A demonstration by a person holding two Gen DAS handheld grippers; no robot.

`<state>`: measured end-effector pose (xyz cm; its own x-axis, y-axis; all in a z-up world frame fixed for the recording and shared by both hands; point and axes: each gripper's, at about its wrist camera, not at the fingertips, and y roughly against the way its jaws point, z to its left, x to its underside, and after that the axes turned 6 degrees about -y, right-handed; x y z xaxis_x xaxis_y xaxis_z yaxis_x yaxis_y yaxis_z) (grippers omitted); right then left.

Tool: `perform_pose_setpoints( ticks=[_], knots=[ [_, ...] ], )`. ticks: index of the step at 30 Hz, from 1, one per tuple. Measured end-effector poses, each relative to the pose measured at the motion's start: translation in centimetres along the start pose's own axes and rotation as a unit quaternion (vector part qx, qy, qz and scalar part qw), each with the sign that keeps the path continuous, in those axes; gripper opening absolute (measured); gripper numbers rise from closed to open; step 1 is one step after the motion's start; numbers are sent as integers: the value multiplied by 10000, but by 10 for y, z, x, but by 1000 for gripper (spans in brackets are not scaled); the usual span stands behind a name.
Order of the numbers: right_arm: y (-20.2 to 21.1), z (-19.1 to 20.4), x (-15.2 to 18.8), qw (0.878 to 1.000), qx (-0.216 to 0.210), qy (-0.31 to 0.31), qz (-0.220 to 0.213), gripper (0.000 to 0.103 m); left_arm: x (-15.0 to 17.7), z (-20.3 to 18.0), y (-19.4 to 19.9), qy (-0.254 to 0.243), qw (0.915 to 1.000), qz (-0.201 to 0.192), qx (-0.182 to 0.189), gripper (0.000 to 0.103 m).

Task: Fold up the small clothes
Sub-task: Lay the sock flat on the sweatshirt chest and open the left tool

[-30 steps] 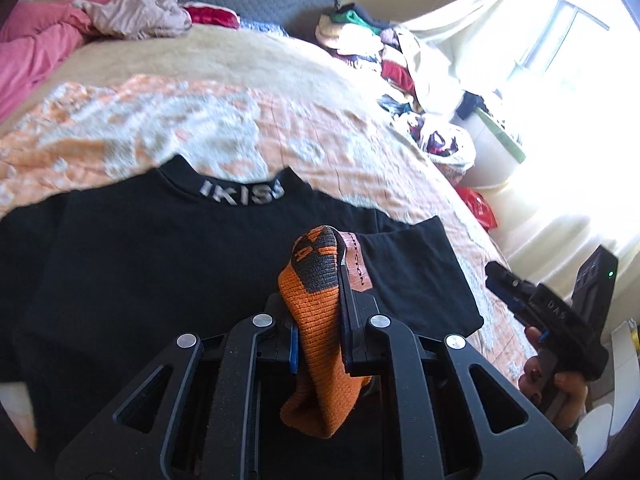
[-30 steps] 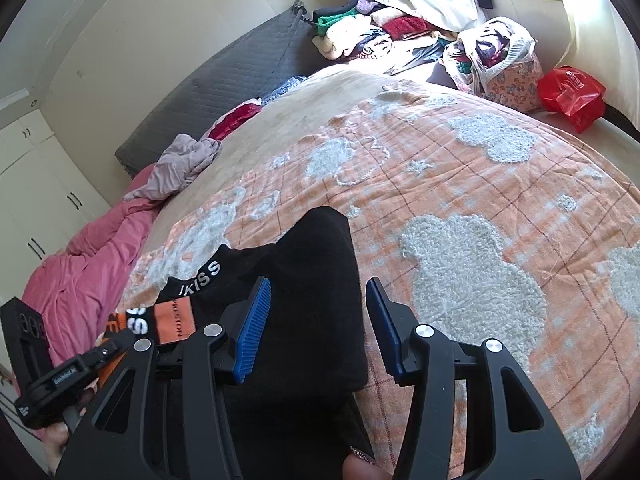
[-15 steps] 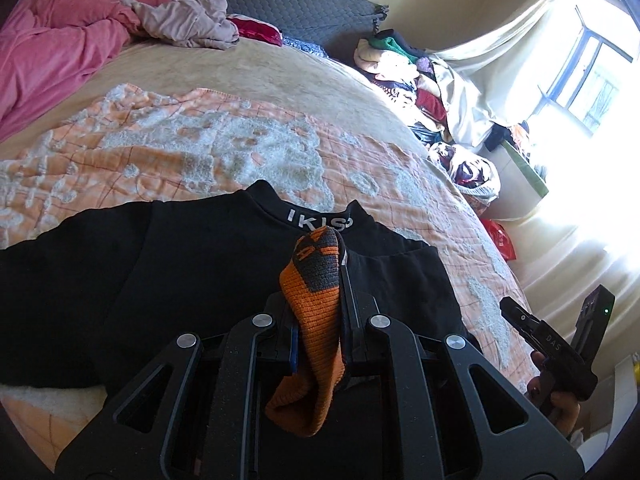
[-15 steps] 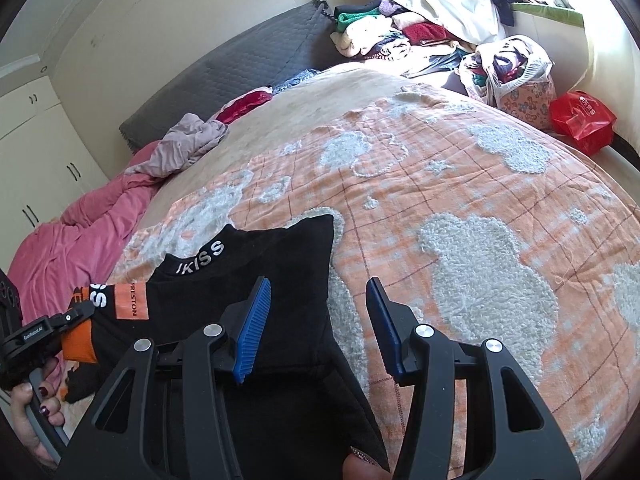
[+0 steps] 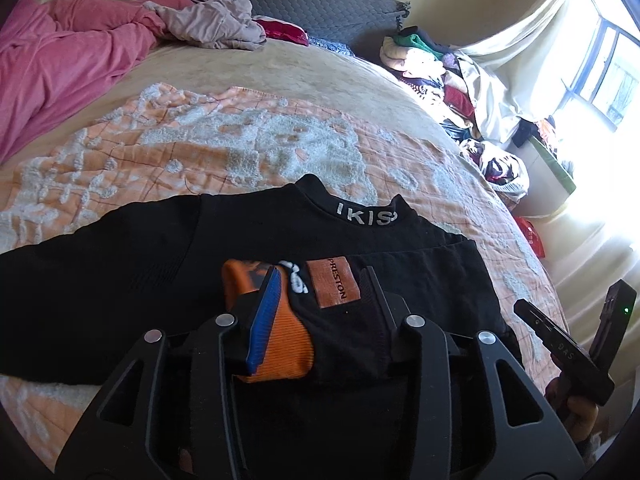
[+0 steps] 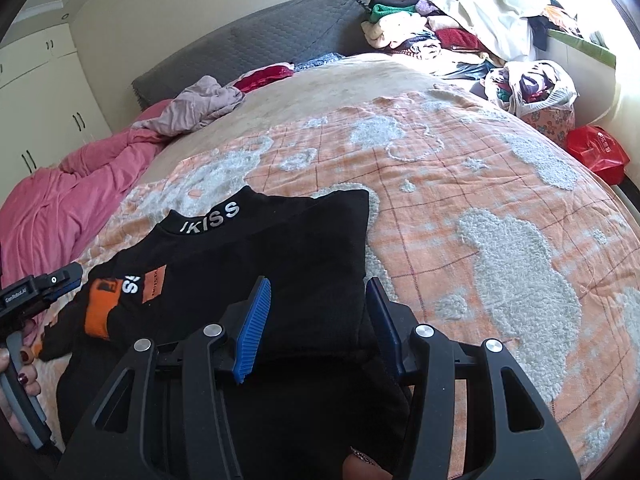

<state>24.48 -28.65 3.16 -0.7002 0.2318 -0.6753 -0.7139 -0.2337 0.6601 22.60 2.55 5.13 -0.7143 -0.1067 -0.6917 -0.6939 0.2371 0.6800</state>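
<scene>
Sunlit bed, orange quilt [image 6: 460, 184] spread with the black top [image 5: 120, 272]; left gripper [image 5: 320, 300] just opening around its orange-cuffed sleeve [image 5: 276, 344], right gripper [image 6: 316, 312] parted, empty. Pink blanket [image 5: 60, 52] beyond.

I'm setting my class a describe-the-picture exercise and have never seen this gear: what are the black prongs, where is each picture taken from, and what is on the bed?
No robot: a person holds a two-fingered claw in each hand, each carrying a camera looking along its fingers. One picture is from the left claw, one from the right claw. A black top lies on an orange-and-white quilt. The left jaws have just been opening, with the orange cuff between them; the right claw is open, gripping nothing.
</scene>
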Motion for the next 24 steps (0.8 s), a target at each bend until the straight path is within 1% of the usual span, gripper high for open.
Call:
perform_pose_setpoints(
  ticks=[3,4,6,9,10,13,15,17,19,20,21,22,23,24],
  knots=[
    [-3,6,3,9999,-3,128,50,48,1,-1,3,1,10000,-20,11,38],
    [-4,8,4,9998,-20,169,62,48,1,-2,2,-26,10000,6,15,40],
    [-4,12,5,9996,-69,254,77,48,4,-4,-6,-98,9999,134,-1,41],
    [-4,20,8,9990,-228,375,103,48,14,-7,-29,-297,9981,539,-106,42],
    [-4,22,9,9986,-303,410,113,48,21,-9,-42,-440,9957,797,-184,45],
    [-2,30,12,9976,-398,555,120,48,43,-14,-68,-864,9868,1285,-475,46],
    [-2,36,13,9968,-431,665,135,48,51,-16,-67,-1004,9863,1184,-555,46],
    [-3,39,15,9962,-438,728,180,48,52,-11,-61,-894,9885,1122,-475,46],
    [-9,40,17,9959,-386,749,332,50,51,-5,-57,-771,9904,1095,-348,46],
    [-13,39,18,9958,-283,751,442,53,49,-4,-55,-742,9908,1090,-308,46],
    [-19,38,20,9953,-126,762,582,53,49,-2,-53,-711,9913,1074,-277,46],
    [-28,35,23,9930,172,781,866,54,49,-2,-51,-687,9916,1067,-263,46],
    [-37,29,27,9903,344,766,1111,54,49,-2,-50,-653,9919,1058,-240,47],
    [-41,25,29,9895,308,721,1216,54,49,-2,-49,-622,9923,1047,-214,47]
  ],
)
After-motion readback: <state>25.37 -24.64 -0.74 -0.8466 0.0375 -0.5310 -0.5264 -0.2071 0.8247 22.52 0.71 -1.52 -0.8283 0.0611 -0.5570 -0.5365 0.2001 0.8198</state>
